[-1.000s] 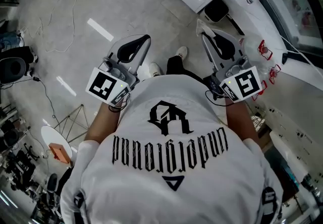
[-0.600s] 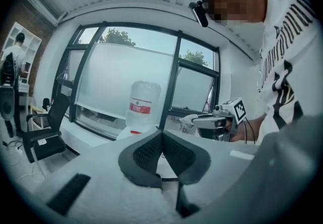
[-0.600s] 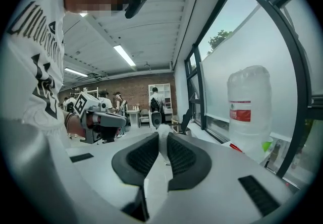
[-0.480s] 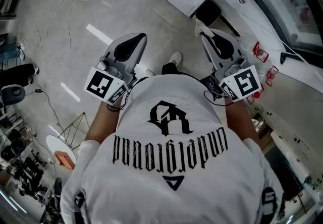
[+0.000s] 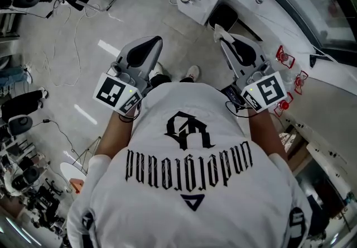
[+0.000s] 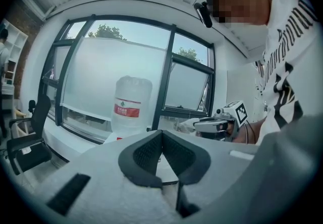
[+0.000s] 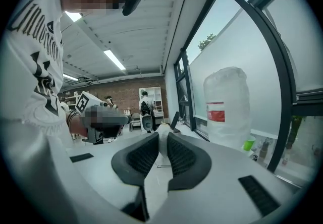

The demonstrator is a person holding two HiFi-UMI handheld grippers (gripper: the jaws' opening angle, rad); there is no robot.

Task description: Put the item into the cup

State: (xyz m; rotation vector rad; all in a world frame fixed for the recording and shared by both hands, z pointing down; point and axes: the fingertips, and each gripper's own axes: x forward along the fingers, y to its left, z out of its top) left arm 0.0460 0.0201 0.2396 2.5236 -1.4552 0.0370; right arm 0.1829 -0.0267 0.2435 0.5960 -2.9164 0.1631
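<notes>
Head view: left gripper (image 5: 158,43) and right gripper (image 5: 222,41) sit upper middle, over floor; a white item (image 5: 218,30) pokes from the right's tips. Left gripper view: jaws clenched, empty. Right gripper view: jaws nip the item (image 7: 162,129) thinly, so it may slip mid-carry.

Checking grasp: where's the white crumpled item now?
Head view, right of centre: the white crumpled item sits pinched in the jaws of the right gripper, just below the black seat.
</notes>
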